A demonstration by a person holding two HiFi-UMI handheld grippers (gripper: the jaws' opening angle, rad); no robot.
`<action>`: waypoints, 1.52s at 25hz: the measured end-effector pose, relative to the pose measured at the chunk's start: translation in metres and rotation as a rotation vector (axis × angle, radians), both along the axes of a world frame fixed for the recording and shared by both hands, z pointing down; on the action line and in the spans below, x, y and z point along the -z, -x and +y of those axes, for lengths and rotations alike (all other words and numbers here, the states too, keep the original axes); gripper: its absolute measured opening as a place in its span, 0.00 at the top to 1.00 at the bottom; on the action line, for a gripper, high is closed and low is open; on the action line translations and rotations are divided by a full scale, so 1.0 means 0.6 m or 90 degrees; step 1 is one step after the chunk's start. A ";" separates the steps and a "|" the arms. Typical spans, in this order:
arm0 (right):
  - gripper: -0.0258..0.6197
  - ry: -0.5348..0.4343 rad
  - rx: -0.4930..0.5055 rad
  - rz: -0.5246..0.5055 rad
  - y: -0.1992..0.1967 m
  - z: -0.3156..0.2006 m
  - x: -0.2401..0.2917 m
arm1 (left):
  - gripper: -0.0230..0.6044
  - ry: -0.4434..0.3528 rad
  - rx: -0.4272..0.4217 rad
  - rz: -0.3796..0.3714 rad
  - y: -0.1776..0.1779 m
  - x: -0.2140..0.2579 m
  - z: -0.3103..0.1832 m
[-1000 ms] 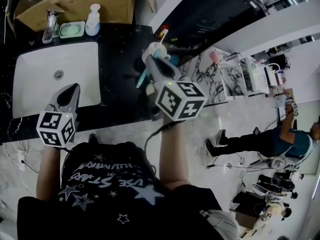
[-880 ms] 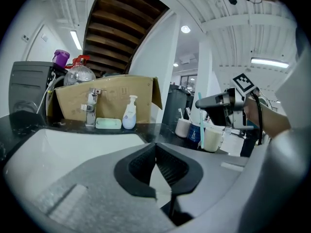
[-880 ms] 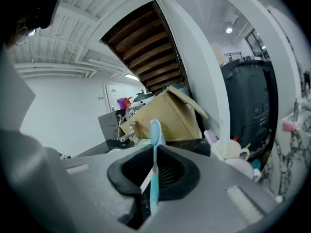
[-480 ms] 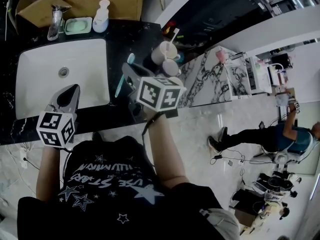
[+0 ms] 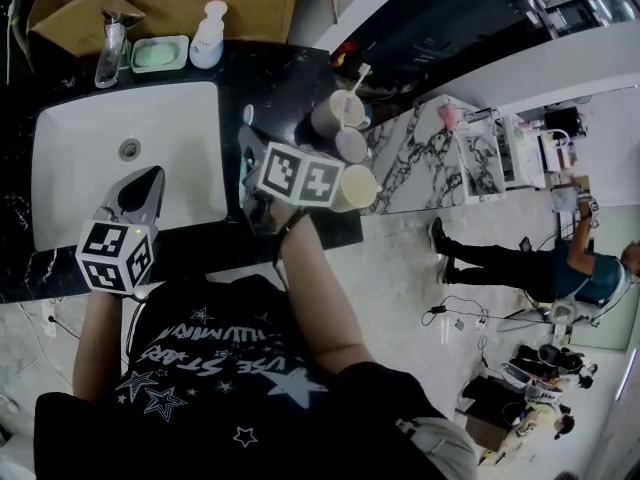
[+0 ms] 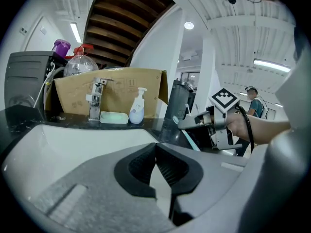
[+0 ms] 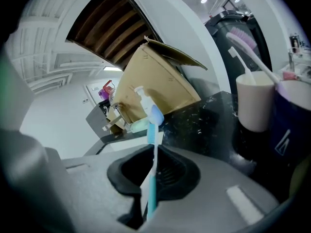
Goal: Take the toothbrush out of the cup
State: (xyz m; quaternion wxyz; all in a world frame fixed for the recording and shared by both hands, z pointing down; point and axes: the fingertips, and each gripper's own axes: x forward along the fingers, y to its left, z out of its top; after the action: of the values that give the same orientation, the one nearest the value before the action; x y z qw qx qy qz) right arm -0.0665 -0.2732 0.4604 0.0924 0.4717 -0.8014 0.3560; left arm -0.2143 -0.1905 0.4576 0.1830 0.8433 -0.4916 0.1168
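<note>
Black counter (image 5: 278, 76): white sink (image 5: 85, 163) inset; faucet (image 5: 108, 44), green soap dish (image 5: 160, 54), pump bottle (image 5: 208, 36) at back; 3 cups (image 5: 350, 145) at right.

Black counter (image 5: 272, 76), white sink (image 5: 85, 196), pale floor (image 5: 420, 273), perhaps marble.
</note>
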 end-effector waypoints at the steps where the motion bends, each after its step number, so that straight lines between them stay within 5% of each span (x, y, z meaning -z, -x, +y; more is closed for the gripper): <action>1: 0.92 0.011 -0.005 0.004 0.001 -0.002 -0.010 | 0.95 0.001 -0.001 0.000 0.001 -0.001 -0.004; 10: 0.91 0.065 -0.034 0.141 -0.008 -0.019 -0.071 | 0.95 0.017 -0.007 0.002 0.003 -0.017 -0.020; 20: 0.88 0.080 0.011 0.256 0.002 -0.016 -0.093 | 0.95 0.030 -0.013 0.006 -0.003 -0.024 -0.028; 29: 0.79 -0.029 0.080 0.249 -0.009 0.005 -0.007 | 0.95 0.029 0.004 -0.004 -0.023 -0.015 -0.027; 38: 0.79 -0.137 0.080 0.257 -0.103 0.015 0.101 | 0.95 -0.011 0.042 -0.019 -0.072 0.037 -0.033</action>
State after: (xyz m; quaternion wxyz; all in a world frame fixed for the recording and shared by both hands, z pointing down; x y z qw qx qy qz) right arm -0.0047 -0.2640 0.3998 0.2220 0.4899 -0.8276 0.1609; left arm -0.1709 -0.2101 0.4355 0.1722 0.8262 -0.5230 0.1191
